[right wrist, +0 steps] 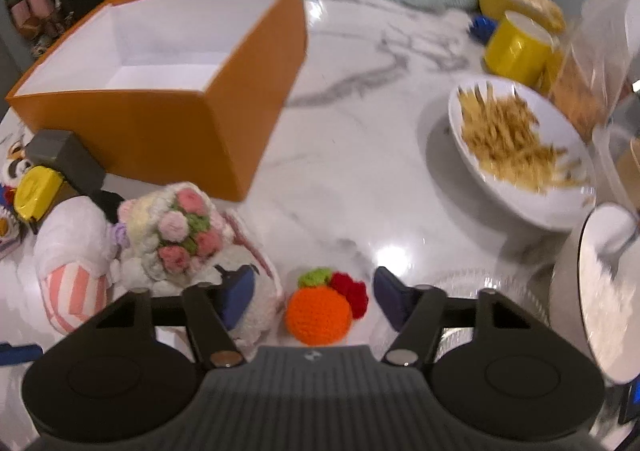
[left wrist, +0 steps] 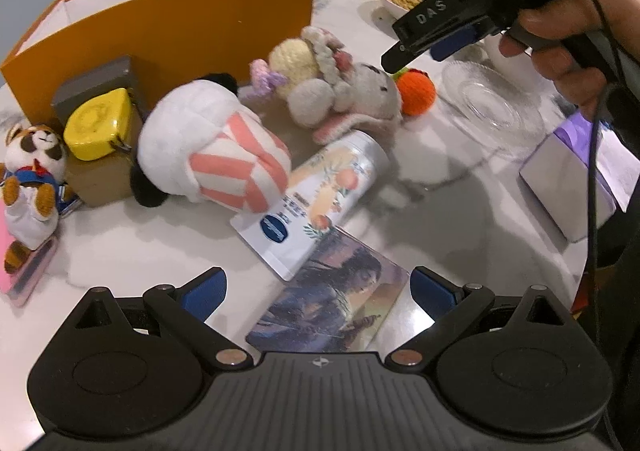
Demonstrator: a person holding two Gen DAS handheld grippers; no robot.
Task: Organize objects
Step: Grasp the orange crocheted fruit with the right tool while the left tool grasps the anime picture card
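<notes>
Between the right gripper's [right wrist: 314, 303] parted, untouching pads sat the crochet orange [right wrist: 318, 315]: soft, light, squeezable; I'd pinch mid-body.

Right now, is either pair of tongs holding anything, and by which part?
Nothing is held. The right tongs straddle the crocheted orange, pads not touching it. The left tongs hang open over the picture card.

Orange box [right wrist: 224, 123], white inside; orange crochet ball [right wrist: 318, 313]; pink-white striped plush [left wrist: 224, 155].

white bowl of fries [right wrist: 516, 155] | yellow mug [right wrist: 516, 49] | clear glass dish [left wrist: 486, 103] | marble table [right wrist: 360, 99]
</notes>
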